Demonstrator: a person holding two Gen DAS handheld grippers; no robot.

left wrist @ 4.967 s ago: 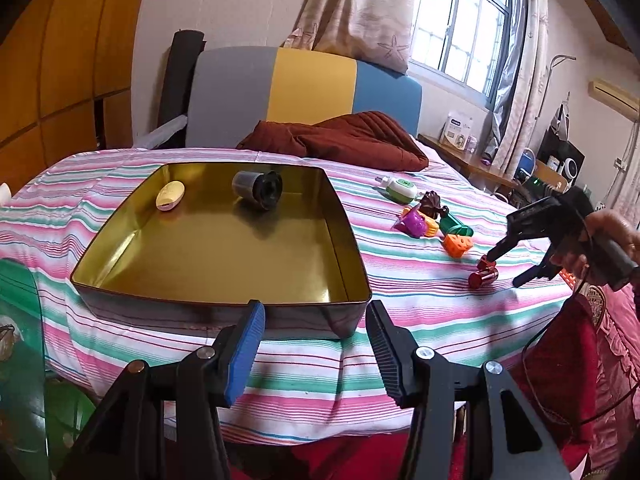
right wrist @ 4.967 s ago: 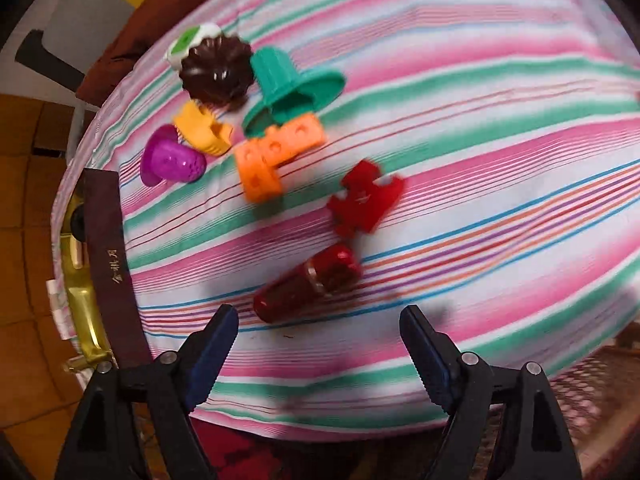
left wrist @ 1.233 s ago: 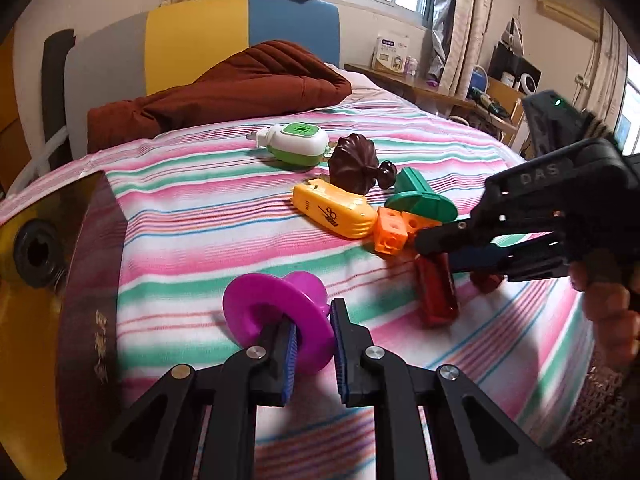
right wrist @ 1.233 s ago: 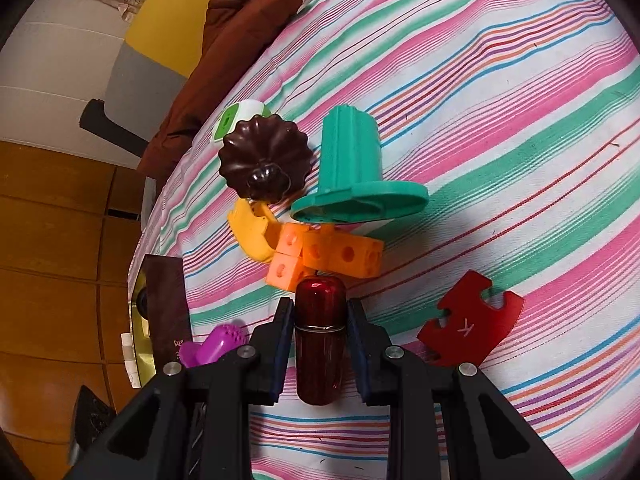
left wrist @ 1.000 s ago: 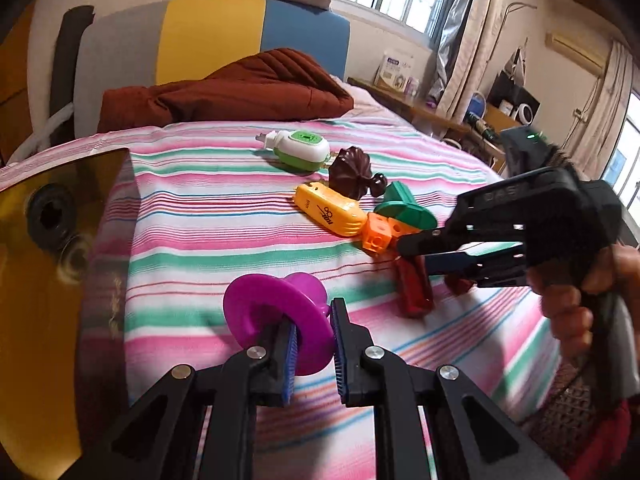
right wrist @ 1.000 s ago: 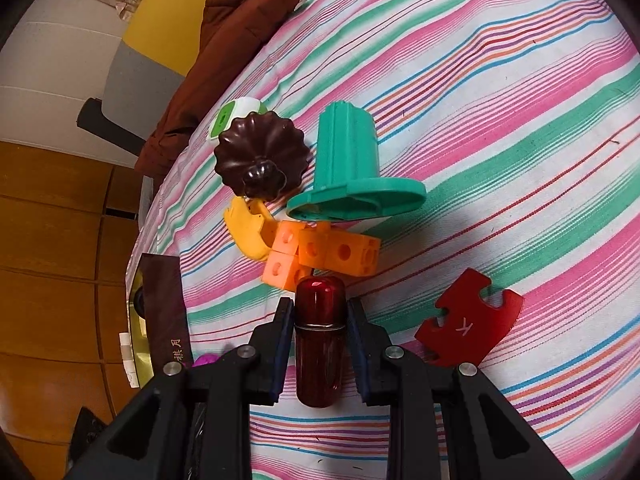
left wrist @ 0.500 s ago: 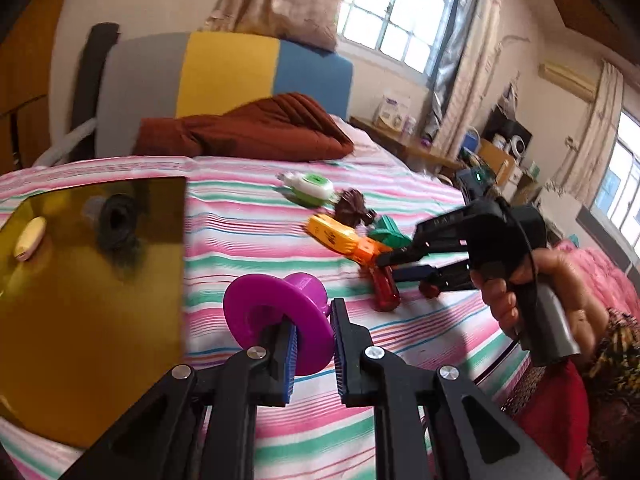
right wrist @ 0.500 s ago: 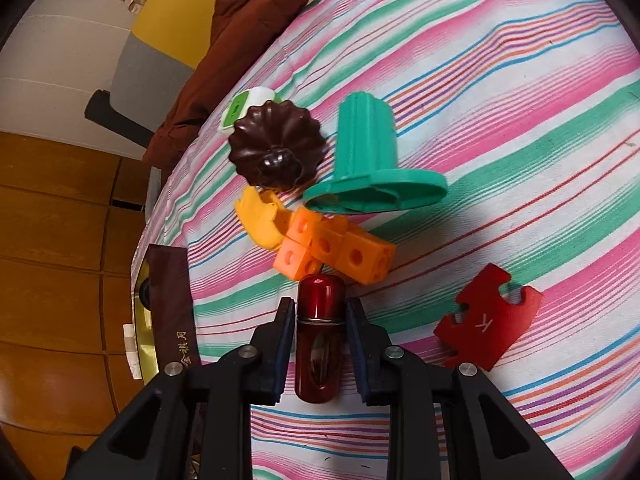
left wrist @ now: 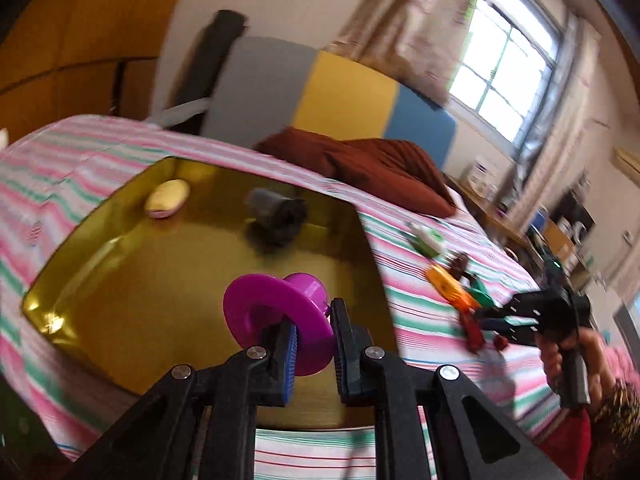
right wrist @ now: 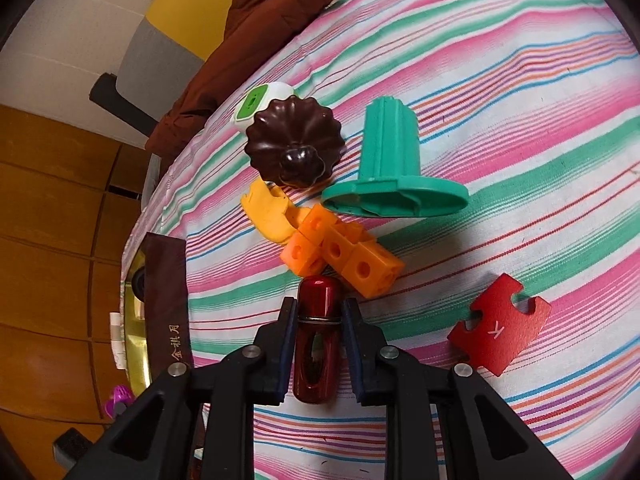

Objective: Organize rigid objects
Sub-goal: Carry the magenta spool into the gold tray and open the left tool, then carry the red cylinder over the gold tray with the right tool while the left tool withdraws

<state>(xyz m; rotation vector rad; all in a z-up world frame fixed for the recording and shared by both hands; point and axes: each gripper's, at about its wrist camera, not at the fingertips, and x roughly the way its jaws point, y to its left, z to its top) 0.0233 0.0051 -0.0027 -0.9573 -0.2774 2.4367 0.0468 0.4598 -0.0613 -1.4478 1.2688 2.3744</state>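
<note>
My left gripper is shut on a purple flanged plastic piece and holds it above the near part of the gold tin tray. The tray holds a cream oval piece and a dark cylinder. My right gripper is shut on a dark red capsule over the striped bedspread; it also shows in the left wrist view. Ahead of it lie orange linked cubes, a yellow piece, a brown fluted piece, a green flanged piece and a red puzzle piece.
A green and white device lies beyond the brown piece. A brown quilt lies at the headboard. The tray's dark outer wall shows at the left of the right wrist view. The bed edge is close below both grippers.
My left gripper has swung left with the purple piece, from above the bedspread to above the tray. My right gripper has lifted slightly with the red capsule in it.
</note>
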